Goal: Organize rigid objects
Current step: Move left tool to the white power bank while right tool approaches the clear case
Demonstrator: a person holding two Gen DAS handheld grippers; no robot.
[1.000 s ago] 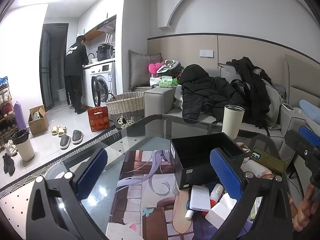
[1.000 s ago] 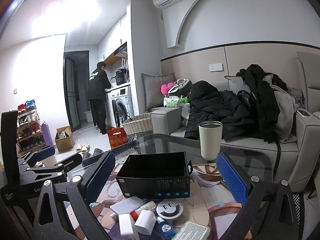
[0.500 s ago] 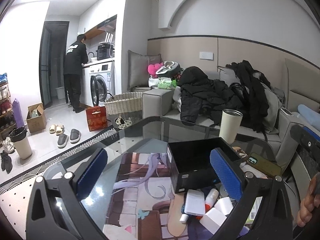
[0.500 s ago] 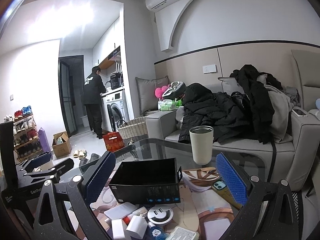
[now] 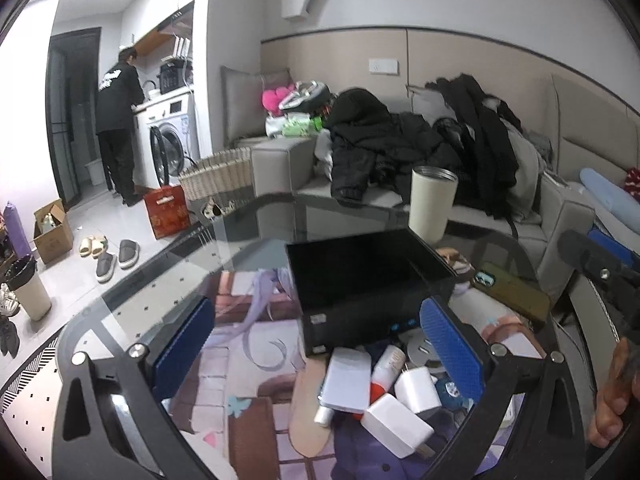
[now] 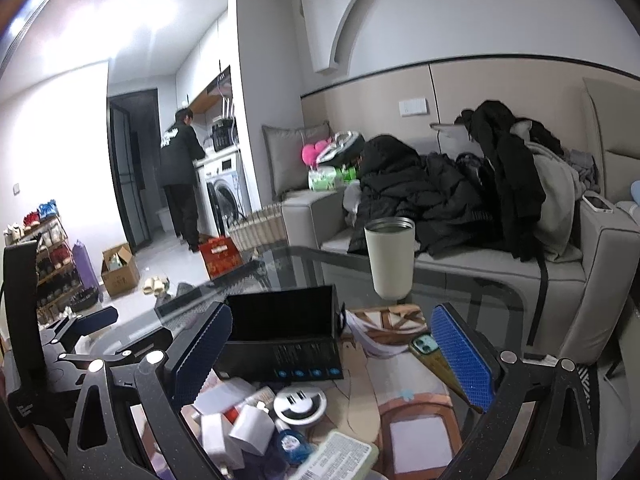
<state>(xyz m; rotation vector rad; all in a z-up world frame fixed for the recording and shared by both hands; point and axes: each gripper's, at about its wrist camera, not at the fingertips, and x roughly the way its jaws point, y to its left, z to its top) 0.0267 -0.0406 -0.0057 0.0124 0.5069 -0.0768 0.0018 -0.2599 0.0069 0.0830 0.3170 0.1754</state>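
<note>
On the glass table (image 5: pixel 248 240), in the left wrist view, the left gripper (image 5: pixel 320 344) hangs with its jaws spread wide and nothing between them. The open black box (image 5: pixel 360 276) sits at about twelve o'clock from it, empty as far as can be seen. The small items are heaped at four o'clock: a flat white case (image 5: pixel 347 380), two white chargers (image 5: pixel 416 390) and a white tube (image 5: pixel 388 362), all touching. The heap is the hazard: closing on one piece could drag or tip its neighbours, and anything knocked loose would slide easily on glass. The cream tumbler (image 5: pixel 432 204) stands upright just behind the box, where a careless swing toward the box could topple it.

In the right wrist view, the right gripper (image 6: pixel 332 352) is likewise wide open and empty, the box (image 6: pixel 280 344) at eleven o'clock. A round white socket (image 6: pixel 299 400) and a blue-capped bottle (image 6: pixel 290 442) lie at six o'clock. A phone (image 6: pixel 430 350) lies at two o'clock, beside the right finger, and could be clipped. The other gripper sits close at nine o'clock, so the two might collide over the pile.
</note>
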